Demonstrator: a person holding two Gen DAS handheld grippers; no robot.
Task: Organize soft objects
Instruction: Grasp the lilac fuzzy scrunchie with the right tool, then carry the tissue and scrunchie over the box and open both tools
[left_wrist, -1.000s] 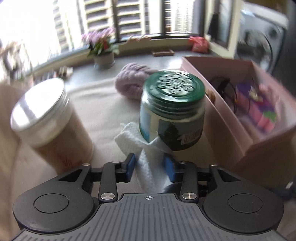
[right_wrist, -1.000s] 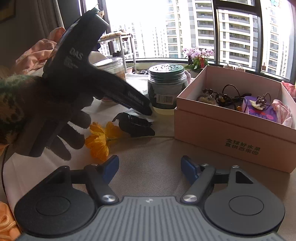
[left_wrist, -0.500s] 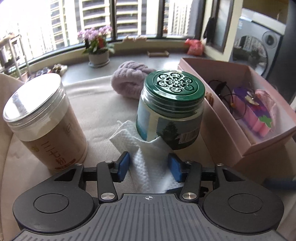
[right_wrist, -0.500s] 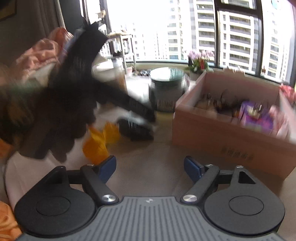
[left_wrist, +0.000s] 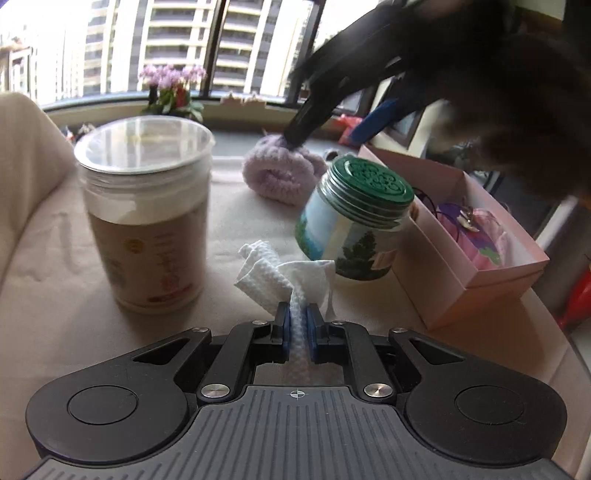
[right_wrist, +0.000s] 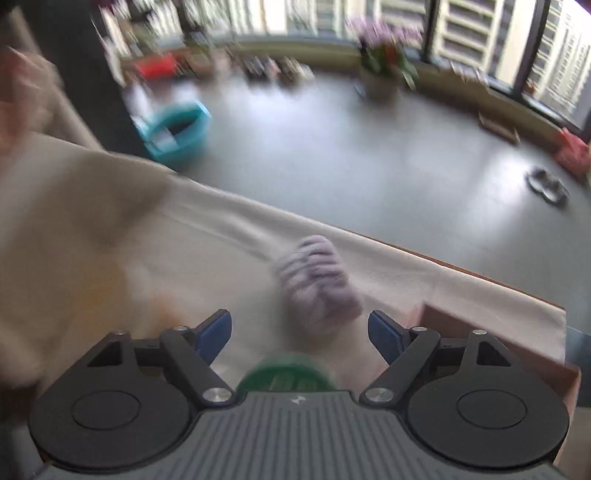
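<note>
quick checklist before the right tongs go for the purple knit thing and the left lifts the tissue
1. Left tongs shut on the white tissue: ok.
2. Tissue free of the green-lidded jar: cannot tell, one corner lies against its base.
3. Right tongs open: ok.
4. Purple knit bundle centred ahead of the right tongs: ok, though blurred.
5. Jar out of the right tongs' path: not ok, its lid sits directly below them.
6. Room in the pink box: cannot tell.
</note>
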